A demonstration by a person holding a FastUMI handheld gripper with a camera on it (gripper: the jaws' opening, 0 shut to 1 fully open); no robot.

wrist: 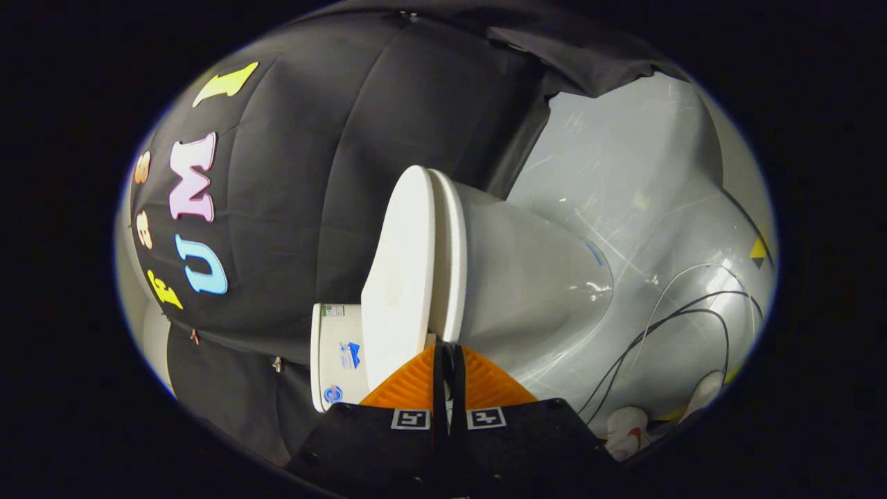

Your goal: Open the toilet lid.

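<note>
In the gripper view the whole scene is rolled onto its side, so the toilet [527,277] lies across the picture with its pale bowl swelling out to one side and the grey floor [624,159] beyond it. The gripper [449,353] shows at the bottom, its two ribbed fingers [409,384] pressed almost together with only a thin dark slit left between them, and nothing can be seen clamped in that slit (whether an edge is nipped at the very tips cannot be told). The tips sit right at the near end of the toilet lid [402,270], close to where the lid meets the seat [452,256]. The lid is a flat white slab lying against the seat, with just a narrow seam between the two, so it is still down on the bowl. Next to the lid, on the side away from the bowl, stands the white tank [336,360] with a few small stickers on its face. Behind the toilet hangs the black cloth of the booth wall [312,194]. On the floor past the bowl, several thin cables [682,315] loop across, and a white shoe [627,430] rests near them, just beside the gripper's dark body
</note>
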